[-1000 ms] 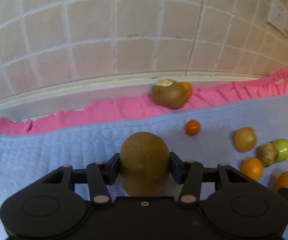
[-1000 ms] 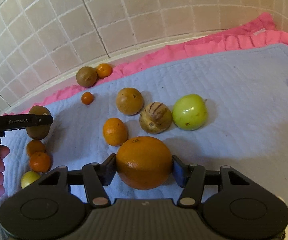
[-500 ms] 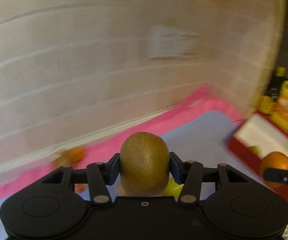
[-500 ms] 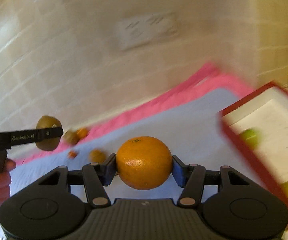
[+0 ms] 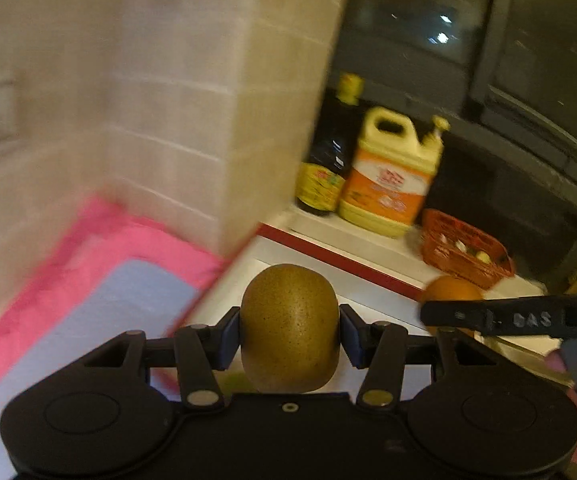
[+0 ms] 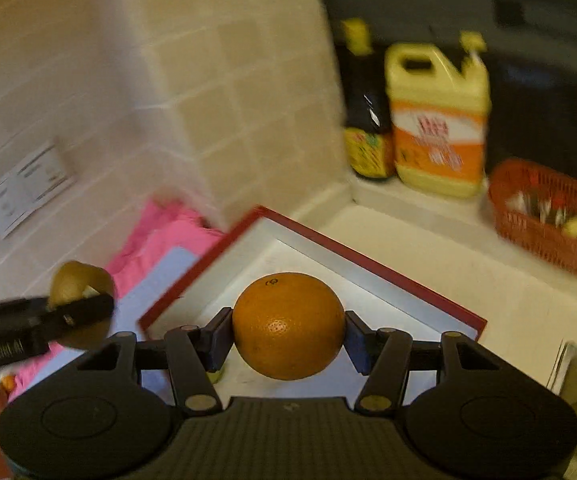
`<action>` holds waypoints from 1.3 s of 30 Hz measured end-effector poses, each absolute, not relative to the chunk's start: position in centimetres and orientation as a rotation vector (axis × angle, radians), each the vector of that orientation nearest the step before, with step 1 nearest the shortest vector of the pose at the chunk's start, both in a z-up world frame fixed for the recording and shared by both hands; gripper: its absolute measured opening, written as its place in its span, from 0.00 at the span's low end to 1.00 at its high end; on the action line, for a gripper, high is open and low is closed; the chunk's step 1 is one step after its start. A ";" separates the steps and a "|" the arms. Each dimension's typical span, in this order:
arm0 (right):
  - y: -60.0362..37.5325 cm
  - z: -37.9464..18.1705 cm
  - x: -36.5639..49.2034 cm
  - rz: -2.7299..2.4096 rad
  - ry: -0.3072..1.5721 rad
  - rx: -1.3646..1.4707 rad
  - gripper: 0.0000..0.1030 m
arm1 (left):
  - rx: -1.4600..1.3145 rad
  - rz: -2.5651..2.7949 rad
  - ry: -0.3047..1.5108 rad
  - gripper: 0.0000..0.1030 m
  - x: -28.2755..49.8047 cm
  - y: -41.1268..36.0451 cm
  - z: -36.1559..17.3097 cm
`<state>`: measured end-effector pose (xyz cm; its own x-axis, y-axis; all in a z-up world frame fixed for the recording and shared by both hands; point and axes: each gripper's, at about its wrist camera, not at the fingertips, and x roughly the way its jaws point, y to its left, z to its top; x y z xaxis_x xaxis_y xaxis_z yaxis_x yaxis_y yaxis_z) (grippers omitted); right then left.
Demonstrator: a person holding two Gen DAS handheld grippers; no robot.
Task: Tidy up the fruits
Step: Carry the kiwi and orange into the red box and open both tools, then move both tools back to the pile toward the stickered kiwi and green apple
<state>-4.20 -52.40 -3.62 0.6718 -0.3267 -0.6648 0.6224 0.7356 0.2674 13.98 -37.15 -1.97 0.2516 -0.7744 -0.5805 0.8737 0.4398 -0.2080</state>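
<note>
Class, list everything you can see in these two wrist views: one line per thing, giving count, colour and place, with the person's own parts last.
kiwi: one, brown-green, between the left gripper's fingers
orange: one, orange, between the right gripper's fingers
box: one, white with red rim, under both fruits
cloth: one, blue with pink edge, left of the box
dark bottle: one, yellow cap, by the tiled wall
jug: one, yellow and orange, beside the bottle
basket: one, red, right of the jug
wall socket: one, white, on the tiles
left gripper: black, shut on the kiwi
right gripper: black, shut on the orange
</note>
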 end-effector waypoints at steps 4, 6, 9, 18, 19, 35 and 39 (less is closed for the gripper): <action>-54.4 -6.1 -3.2 -0.561 0.702 0.523 0.58 | 0.169 -1.129 0.751 0.59 15.8 -41.0 -4.1; -54.4 -7.5 -2.9 -0.560 0.745 0.503 0.58 | 0.170 -1.108 0.796 0.59 17.4 -42.7 -5.2; -55.1 -9.4 -2.2 -0.540 0.792 0.523 0.58 | 0.228 -1.070 0.843 0.59 18.9 -45.8 -7.2; -54.5 -11.5 -0.5 -0.535 0.876 0.398 0.58 | 0.267 -1.021 0.956 0.59 20.3 -48.8 -11.0; -54.5 -11.7 -0.5 -0.532 0.882 0.400 0.58 | 0.269 -1.018 0.963 0.59 20.3 -48.9 -11.3; -53.8 -9.7 -2.4 -0.510 0.844 0.479 0.74 | 0.172 -0.993 0.930 0.74 20.8 -45.6 -7.5; -53.3 -6.8 -4.4 -0.535 0.736 0.466 0.81 | 0.128 -0.981 0.895 0.75 20.3 -42.5 -5.1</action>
<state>-4.37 -53.29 -6.78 0.6212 -0.2892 -0.7283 0.6035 0.7694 0.2092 20.26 -42.54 -5.15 0.2415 -0.6654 -0.7064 0.7641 0.5791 -0.2843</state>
